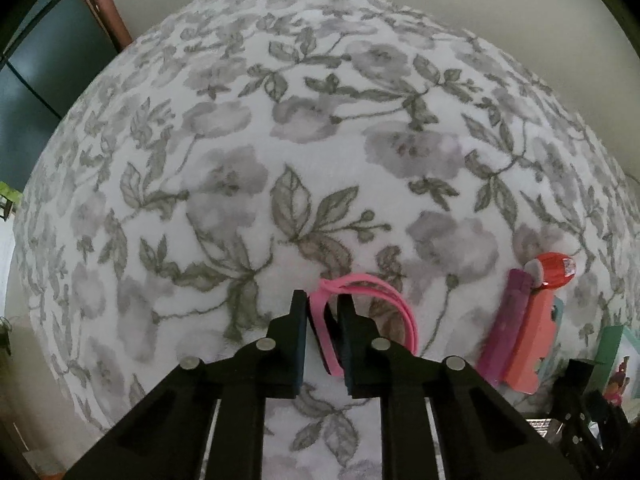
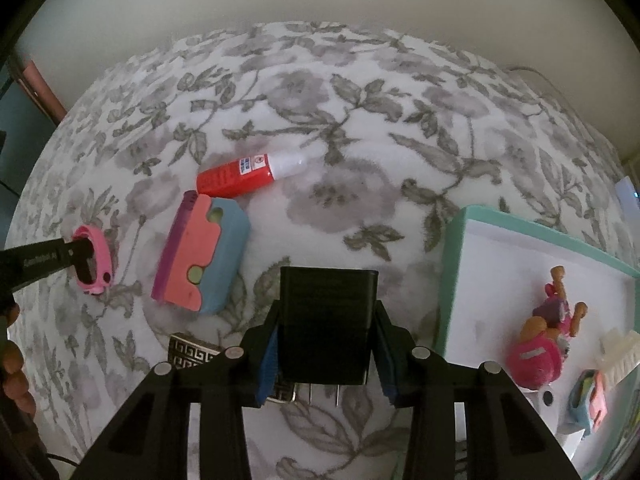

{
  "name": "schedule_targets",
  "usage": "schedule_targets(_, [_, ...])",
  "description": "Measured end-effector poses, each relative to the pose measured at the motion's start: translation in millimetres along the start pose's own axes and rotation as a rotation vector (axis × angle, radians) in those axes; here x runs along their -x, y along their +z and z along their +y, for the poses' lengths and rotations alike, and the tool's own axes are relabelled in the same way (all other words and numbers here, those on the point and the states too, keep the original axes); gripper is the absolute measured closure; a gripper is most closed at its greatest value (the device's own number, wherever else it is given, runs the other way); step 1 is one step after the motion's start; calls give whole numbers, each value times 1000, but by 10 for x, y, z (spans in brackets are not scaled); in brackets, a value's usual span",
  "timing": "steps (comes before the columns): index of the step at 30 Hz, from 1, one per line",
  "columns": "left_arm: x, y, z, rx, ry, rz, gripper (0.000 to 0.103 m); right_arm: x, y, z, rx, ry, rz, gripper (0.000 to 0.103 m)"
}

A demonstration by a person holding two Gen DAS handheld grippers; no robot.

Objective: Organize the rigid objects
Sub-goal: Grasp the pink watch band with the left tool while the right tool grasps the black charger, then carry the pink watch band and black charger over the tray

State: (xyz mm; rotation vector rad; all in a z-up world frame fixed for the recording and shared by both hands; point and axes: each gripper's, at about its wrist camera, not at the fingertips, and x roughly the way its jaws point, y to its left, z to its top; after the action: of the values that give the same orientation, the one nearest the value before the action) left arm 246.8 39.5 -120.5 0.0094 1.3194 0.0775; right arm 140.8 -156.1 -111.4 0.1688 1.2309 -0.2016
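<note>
My left gripper (image 1: 323, 312) is shut on a pink wristband (image 1: 374, 304), low over the floral cloth (image 1: 280, 140); it also shows in the right wrist view (image 2: 96, 260) at the far left. My right gripper (image 2: 326, 316) is shut on a black plug adapter (image 2: 326, 320), its prongs pointing back at the camera. A pink, blue and purple block toy (image 2: 202, 254) lies left of the adapter, with a red glue bottle (image 2: 248, 172) behind it. Both show in the left wrist view at the right, the toy (image 1: 520, 336) and the bottle (image 1: 554, 270).
A teal-rimmed white box (image 2: 456, 264) at the right holds a pink figure (image 2: 540, 344), a white comb-like piece (image 2: 618, 354) and a small blue and pink toy (image 2: 588, 400). A patterned metal band (image 2: 192, 354) lies under my right gripper. A wall rises behind the cloth.
</note>
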Motion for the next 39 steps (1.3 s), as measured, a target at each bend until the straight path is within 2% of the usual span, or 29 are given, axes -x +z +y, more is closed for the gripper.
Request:
schedule_targets(6, [276,76,-40,-10,-2,-56,88,240,-63,-140,-25,9,-33,60])
schedule_targets(14, [987,36,-52,-27,-4,-230,88,598,-158,-360,-74,13,-108,60])
schedule_targets(21, [1578,-110,-330,-102,-27,-361,88,975,-300,-674,-150,14,-171,60])
schedule_targets(30, [1896,-371,-769,-209,-57,-415,88,1277,-518,-1157,-251,-28,-208,60])
schedule_targets(39, [1846,-621,-1120,-280,-80,-369,88,1565,-690,-1696,-351,-58,-247,60])
